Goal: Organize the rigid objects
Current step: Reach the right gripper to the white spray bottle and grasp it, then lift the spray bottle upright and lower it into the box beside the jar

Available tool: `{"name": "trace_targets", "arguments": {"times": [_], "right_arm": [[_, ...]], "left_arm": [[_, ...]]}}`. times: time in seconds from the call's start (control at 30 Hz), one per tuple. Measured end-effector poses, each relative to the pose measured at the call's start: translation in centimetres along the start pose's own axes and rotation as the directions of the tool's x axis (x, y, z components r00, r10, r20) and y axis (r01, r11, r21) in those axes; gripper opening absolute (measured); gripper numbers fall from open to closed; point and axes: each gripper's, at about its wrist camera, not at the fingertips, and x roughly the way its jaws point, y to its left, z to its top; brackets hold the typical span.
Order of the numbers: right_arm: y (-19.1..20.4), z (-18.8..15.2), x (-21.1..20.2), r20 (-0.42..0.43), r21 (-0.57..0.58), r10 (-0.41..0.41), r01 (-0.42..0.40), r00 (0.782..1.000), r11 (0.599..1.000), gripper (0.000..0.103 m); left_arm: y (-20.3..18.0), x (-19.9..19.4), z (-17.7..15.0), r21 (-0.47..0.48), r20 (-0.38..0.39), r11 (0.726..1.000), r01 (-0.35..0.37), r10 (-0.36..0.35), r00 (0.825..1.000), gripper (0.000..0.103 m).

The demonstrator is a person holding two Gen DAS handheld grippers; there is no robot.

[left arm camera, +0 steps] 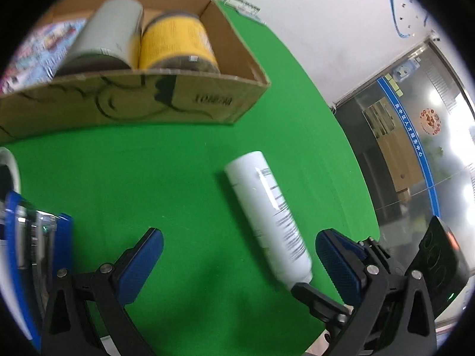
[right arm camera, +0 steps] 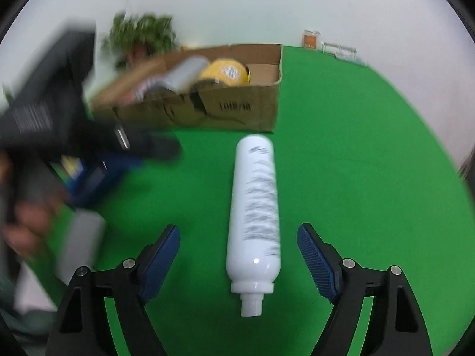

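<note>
A white bottle (right arm camera: pixel 253 216) lies on its side on the green cloth, its neck toward me, between the open fingers of my right gripper (right arm camera: pixel 239 237). It also shows in the left wrist view (left arm camera: pixel 267 216), just inside the right finger of my open, empty left gripper (left arm camera: pixel 239 240). A cardboard box (left arm camera: pixel 178 101) stands behind and holds a grey can (left arm camera: pixel 109 29) and a yellow can (left arm camera: pixel 175 43). The box (right arm camera: pixel 237 106) also shows in the right wrist view. My left gripper appears blurred at the left of the right wrist view (right arm camera: pixel 89 160).
The green cloth (left arm camera: pixel 163 178) ends at the right by a glass door (left arm camera: pixel 415 148). A white round object (left arm camera: pixel 10 166) sits at the far left. A grey can (right arm camera: pixel 80 243) lies at the lower left. A plant (right arm camera: pixel 142 34) stands behind the box.
</note>
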Motion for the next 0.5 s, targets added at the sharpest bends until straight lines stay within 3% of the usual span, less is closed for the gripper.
{"name": "trace_targets", "arguments": {"times": [0.17, 0.3, 0.37, 0.43, 0.47, 0.5], "right_arm": [[0.7, 0.6, 3.5, -0.120, 0.060, 0.135, -0.129, 0.983, 0.990, 0.067], [3.7, 1.0, 6.0, -0.183, 0.033, 0.168, -0.165, 0.969, 0.986, 0.059], [4.5, 1.3, 6.5, -0.199, 0.034, 0.168, -0.164, 0.966, 0.986, 0.046], [5.2, 1.6, 7.1, -0.209, 0.021, 0.158, -0.157, 0.965, 0.987, 0.045], [5.6, 1.7, 7.2, -0.211, 0.005, 0.143, -0.146, 0.967, 0.989, 0.045], [6.0, 1.7, 7.3, -0.213, -0.012, 0.127, -0.133, 0.969, 0.991, 0.045]], "left_arm": [[0.9, 1.1, 0.6, -0.060, -0.047, 0.997, 0.043, -0.046, 0.998, 0.100], [1.4, 2.1, 0.5, -0.078, -0.108, 0.997, 0.025, -0.033, 0.994, 0.082], [2.0, 2.5, 0.3, -0.101, -0.145, 0.995, -0.013, -0.002, 0.989, 0.065], [2.2, 1.9, 0.3, -0.102, -0.129, 0.994, -0.040, 0.026, 0.991, 0.060], [2.4, 1.7, 0.3, -0.102, -0.129, 0.993, -0.057, 0.043, 0.991, 0.050], [2.7, 1.6, 0.3, -0.109, -0.133, 0.992, -0.064, 0.049, 0.990, 0.048]]}}
